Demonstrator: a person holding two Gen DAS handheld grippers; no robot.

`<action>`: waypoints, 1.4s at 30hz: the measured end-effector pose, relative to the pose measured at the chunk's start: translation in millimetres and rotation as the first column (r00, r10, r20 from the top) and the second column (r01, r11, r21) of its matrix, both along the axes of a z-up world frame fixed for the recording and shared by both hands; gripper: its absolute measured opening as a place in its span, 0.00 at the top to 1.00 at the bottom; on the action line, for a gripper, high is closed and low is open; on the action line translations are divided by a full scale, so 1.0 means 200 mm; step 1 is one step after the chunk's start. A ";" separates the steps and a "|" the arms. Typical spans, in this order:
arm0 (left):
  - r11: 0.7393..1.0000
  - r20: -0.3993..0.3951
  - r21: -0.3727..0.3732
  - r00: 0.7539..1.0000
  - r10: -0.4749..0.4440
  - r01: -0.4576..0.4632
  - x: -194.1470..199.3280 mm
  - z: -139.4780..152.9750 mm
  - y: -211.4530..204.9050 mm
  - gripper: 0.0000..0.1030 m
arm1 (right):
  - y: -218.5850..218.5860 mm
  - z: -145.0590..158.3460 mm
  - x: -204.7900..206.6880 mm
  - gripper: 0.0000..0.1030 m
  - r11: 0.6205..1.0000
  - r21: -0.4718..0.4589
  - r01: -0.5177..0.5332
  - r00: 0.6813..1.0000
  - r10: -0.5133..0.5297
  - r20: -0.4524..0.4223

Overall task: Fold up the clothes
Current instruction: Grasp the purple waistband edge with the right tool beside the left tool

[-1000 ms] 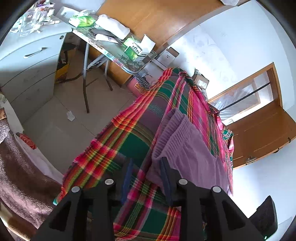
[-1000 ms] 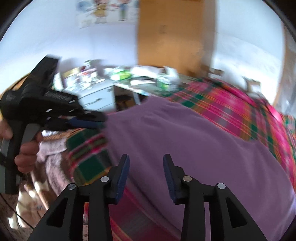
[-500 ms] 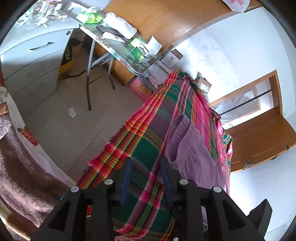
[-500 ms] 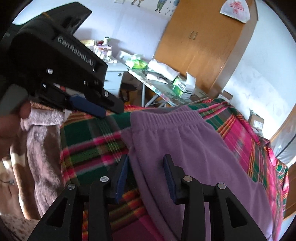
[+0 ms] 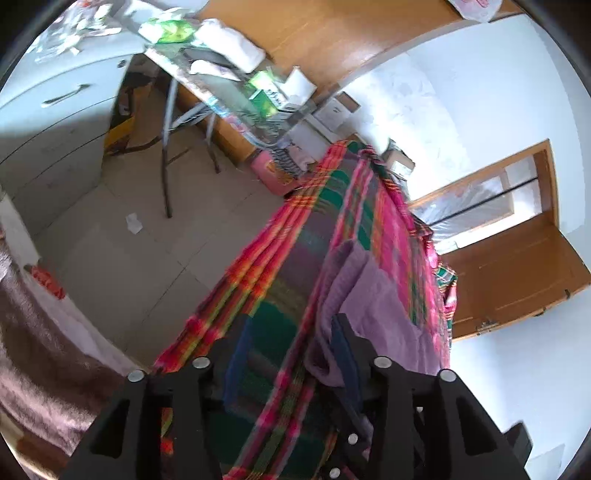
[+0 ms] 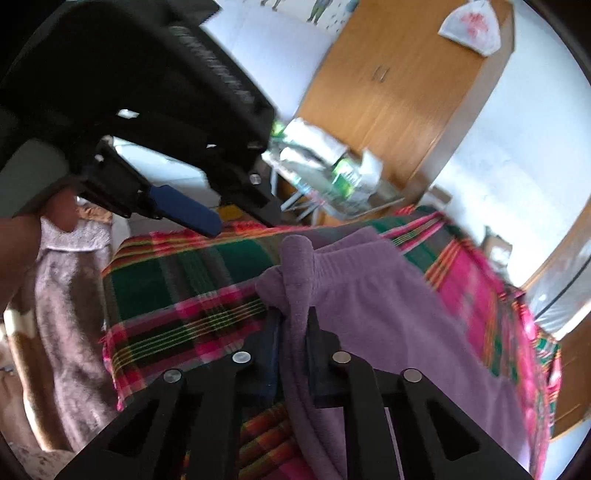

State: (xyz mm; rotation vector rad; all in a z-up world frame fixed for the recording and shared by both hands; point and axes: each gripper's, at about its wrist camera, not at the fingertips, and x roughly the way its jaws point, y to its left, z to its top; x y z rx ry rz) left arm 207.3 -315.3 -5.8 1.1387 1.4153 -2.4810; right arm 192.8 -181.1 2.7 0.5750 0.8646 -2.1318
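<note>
Purple fleece trousers (image 6: 388, 314) with an elastic waistband lie on a plaid bedspread (image 6: 177, 280). My right gripper (image 6: 292, 332) is shut on a bunched corner of the waistband, which sticks up between its fingers. My left gripper (image 5: 290, 354) is open above the bedspread (image 5: 295, 266). The trousers' (image 5: 380, 295) folded edge rests against the inside of its right finger (image 5: 343, 350). From the right wrist, the left gripper (image 6: 243, 221) hangs open over the bed's near edge, held by a person's hand (image 6: 22, 251).
A brown fleece blanket (image 5: 37, 369) drapes at the left of the bed. Across the tiled floor (image 5: 110, 258) stand a cluttered glass-top table (image 5: 221, 85), a white drawer cabinet (image 5: 55, 110) and a wooden wardrobe (image 5: 332, 33). A wooden door (image 5: 517, 266) stands past the bed.
My right gripper has closed on the waistband corner and bunched it up. My left gripper has stayed open and come in against the trousers' edge.
</note>
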 end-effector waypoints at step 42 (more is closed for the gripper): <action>0.948 -0.011 0.227 0.974 -0.228 0.225 -0.61 -0.12 0.01 0.85 | 0.06 0.05 -0.17 0.94 0.985 -0.172 -0.010 0.996 0.024 0.083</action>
